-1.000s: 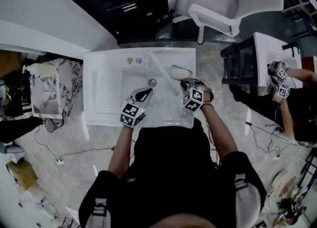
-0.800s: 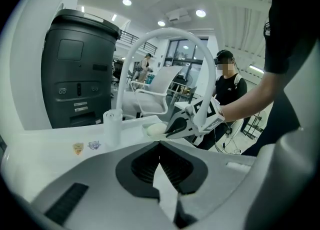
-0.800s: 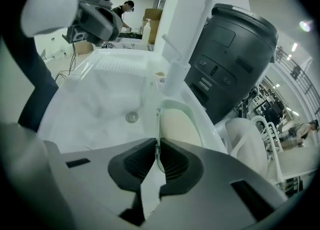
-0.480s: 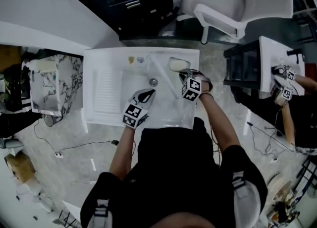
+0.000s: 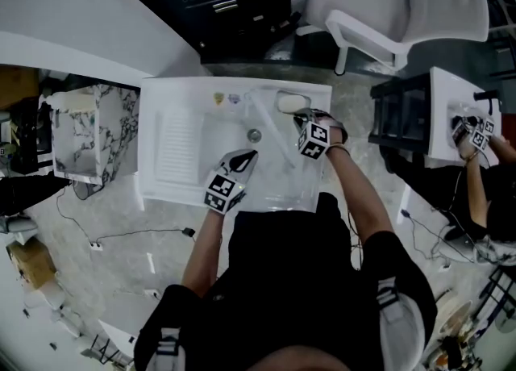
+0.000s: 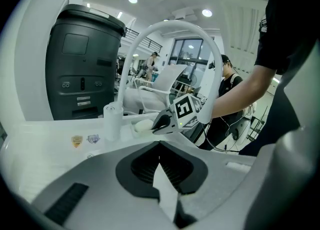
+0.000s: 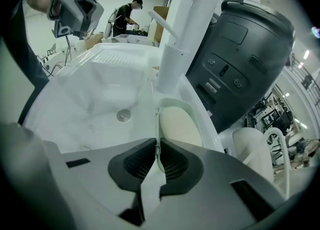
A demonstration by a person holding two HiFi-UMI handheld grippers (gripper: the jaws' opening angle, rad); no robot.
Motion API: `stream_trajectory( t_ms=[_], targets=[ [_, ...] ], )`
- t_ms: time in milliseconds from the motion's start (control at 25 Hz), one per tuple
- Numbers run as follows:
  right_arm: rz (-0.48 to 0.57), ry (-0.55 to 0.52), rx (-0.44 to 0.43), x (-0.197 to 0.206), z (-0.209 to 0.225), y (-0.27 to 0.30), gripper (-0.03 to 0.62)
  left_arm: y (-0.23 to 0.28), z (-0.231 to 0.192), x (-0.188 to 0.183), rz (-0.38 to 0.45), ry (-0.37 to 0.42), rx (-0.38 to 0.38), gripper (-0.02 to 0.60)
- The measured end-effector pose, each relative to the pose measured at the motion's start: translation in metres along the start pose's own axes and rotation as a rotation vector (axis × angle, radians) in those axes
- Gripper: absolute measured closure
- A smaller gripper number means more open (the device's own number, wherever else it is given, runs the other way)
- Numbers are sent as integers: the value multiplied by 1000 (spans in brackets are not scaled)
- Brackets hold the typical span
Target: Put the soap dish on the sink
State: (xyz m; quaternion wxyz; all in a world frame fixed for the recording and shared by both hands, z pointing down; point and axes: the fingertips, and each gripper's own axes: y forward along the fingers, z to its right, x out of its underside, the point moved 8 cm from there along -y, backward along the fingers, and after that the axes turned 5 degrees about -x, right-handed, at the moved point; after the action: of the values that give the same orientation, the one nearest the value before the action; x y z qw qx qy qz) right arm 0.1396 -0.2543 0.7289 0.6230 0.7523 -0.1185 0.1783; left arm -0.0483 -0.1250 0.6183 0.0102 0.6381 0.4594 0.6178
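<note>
The soap dish (image 5: pixel 292 103) is pale green and oval with a cream soap bar in it. It is at the white sink's (image 5: pixel 165 91) back ledge, just right of the faucet base (image 7: pixel 169 69). My right gripper (image 5: pixel 304 120) is shut on the dish's thin near rim (image 7: pixel 157 124); whether the dish rests on the ledge is unclear. My left gripper (image 5: pixel 247 155) hovers over the basin near the drain (image 5: pixel 254 135), shut with nothing held. In the left gripper view, the right gripper (image 6: pixel 172 119) and the dish (image 6: pixel 142 125) show under the faucet arch (image 6: pixel 170 26).
A dark grey bin (image 7: pixel 240 69) stands behind the sink. A ribbed drainboard (image 5: pixel 171 147) forms the sink's left part. A white chair (image 5: pixel 403 6) is beyond, a marble-patterned box (image 5: pixel 81 139) to the left. Another person's grippers (image 5: pixel 476 131) work at a table far right.
My right gripper has carried the soap dish away from the basin toward the back ledge beside the faucet. The left gripper has stayed over the basin.
</note>
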Motion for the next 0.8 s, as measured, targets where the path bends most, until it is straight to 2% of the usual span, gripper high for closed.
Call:
stream_trajectory(
  t_ms=[320,480,800],
  targets=[
    [-5,-2,14,-5,-1,8,567,-4,-1,5,-3,-14,-6,581],
    [-21,-18,45,-5,1,8,557,-3,0,4,-1,-5,0,581],
    [6,-11,44,-8,0,-8,530,-5,8,-1,12,12,13,581]
  ],
)
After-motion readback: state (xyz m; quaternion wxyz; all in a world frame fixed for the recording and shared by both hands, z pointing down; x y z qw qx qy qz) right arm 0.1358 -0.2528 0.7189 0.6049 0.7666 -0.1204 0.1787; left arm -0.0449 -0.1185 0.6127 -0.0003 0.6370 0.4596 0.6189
